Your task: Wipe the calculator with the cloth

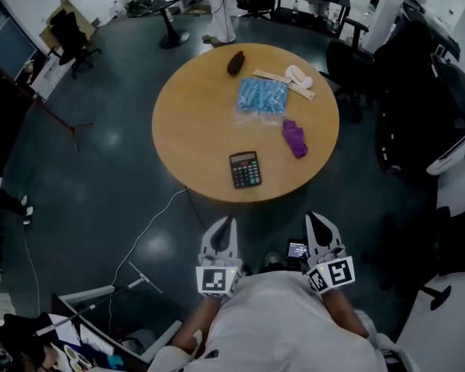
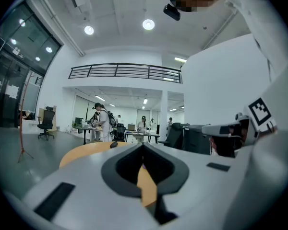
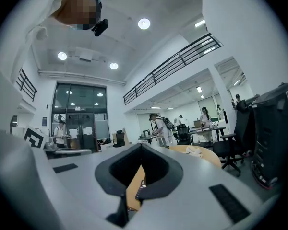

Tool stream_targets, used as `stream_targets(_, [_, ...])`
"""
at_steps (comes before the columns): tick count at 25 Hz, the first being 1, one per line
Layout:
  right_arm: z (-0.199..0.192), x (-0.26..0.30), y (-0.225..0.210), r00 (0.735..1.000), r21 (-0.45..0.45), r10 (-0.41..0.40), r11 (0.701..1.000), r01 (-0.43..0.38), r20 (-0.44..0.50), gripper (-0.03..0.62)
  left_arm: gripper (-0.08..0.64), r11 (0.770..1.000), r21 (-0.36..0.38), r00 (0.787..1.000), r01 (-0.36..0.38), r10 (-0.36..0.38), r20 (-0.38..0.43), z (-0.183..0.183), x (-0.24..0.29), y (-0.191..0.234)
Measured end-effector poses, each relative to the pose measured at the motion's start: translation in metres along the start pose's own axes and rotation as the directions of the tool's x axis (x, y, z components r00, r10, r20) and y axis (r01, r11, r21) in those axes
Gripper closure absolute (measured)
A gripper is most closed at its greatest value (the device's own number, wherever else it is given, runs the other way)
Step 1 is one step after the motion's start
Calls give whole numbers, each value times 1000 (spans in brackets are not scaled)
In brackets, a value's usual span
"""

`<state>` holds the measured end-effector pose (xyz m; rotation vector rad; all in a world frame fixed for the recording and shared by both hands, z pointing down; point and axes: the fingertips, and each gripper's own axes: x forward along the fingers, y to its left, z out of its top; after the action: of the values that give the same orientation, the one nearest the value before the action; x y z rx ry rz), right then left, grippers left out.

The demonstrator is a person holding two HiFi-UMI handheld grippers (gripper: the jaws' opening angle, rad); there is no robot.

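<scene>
My left claw (image 1: pixel 227 225) and my right claw (image 1: pixel 313 220) hang side by side in front of my chest, over the dark floor (image 1: pixel 85 200) and short of the round wooden tabletop (image 1: pixel 187 122). Both are closed. In the left gripper view my two grey jaws meet tip to tip with nothing between them, and the right gripper view shows the same. Each claw points roughly level toward the table.

The black pocket calculator (image 1: pixel 246 169), with its rows of pale keys, lies flat near the tabletop's near edge, a little right of the middle and well apart from both claws. The crumpled purple cloth (image 1: pixel 294 139) lies beyond it and to its right, toward the right edge, near the calculator but not touching it.

About the centre of the tabletop lies a clear packet of blue contents (image 1: pixel 262 96), its near right corner just beside the cloth. At the far edge sits a small dark lump (image 1: pixel 235 63) that I cannot identify. Toward the far right edge a white curled thing (image 1: pixel 299 74) rests by flat beige strips (image 1: pixel 277 77).

A thin pale cable (image 1: pixel 151 223) trails over the floor from below the near edge toward my left.
</scene>
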<state>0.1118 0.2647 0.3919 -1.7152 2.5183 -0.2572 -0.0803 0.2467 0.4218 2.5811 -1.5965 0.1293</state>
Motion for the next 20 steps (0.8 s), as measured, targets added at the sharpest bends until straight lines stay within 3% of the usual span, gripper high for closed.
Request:
stream_targets(11, [-4, 15, -55, 1000, 1, 15, 1000, -15, -18, 577, 551, 1000, -4, 999, -27, 27, -39, -13, 19, -28])
stream_targets(20, [-2, 64, -78, 1000, -17, -17, 1000, 17, -13, 577, 551, 1000, -16, 1000, 9, -9, -18, -12, 80, 2])
